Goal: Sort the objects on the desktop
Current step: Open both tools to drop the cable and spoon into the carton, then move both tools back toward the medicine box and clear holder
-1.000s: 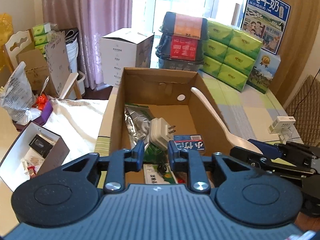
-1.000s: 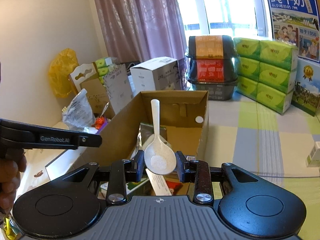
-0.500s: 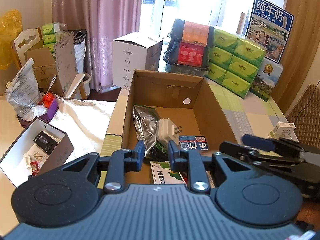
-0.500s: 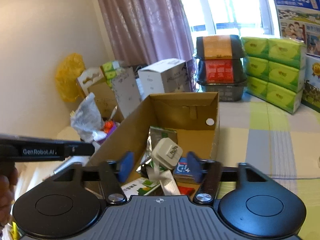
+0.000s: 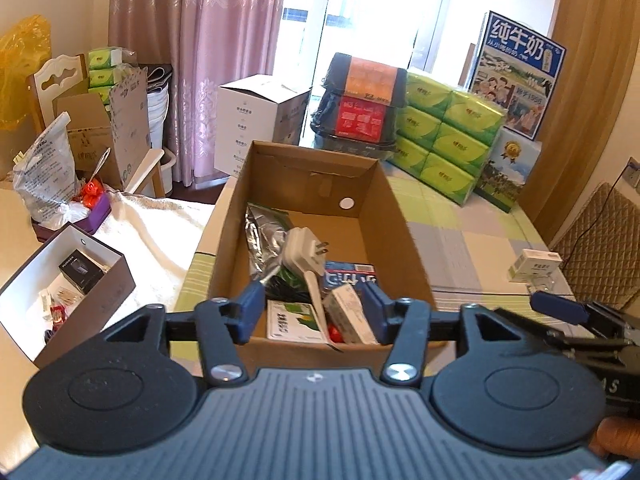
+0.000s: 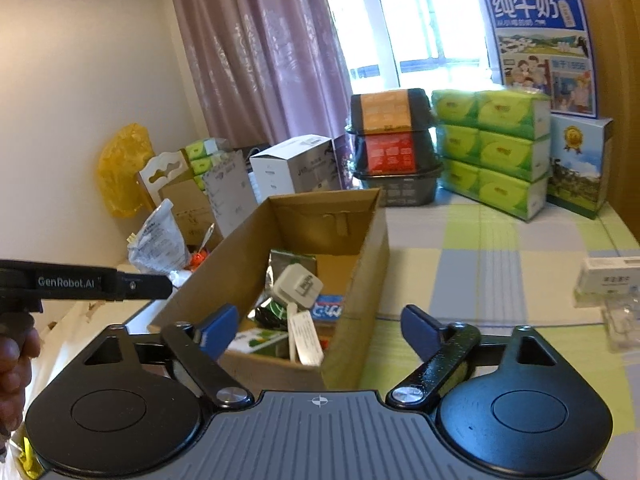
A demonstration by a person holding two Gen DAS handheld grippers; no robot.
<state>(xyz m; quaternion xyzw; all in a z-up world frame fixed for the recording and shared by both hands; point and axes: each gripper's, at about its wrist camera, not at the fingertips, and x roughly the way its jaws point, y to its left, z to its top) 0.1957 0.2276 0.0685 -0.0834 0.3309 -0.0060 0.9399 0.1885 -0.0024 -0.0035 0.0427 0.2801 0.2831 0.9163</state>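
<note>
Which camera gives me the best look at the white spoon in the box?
The left wrist view: the spoon shows its handle from above, lying among the clutter below the charger in the cardboard box. The right wrist view shows the spoon only as a short white piece, partly hidden behind a white packet.

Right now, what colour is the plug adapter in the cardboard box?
White plug adapter; clearest in the left wrist view.

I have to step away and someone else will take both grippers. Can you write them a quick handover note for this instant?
Left gripper: open, empty, hovering at the near end of the cardboard box.
Right gripper: open, empty, over the box's near right corner.
In the box: white spoon, white charger, foil bag, blue packet, other packets.
Left on the checked tablecloth: small white box, right of the cardboard box.
</note>
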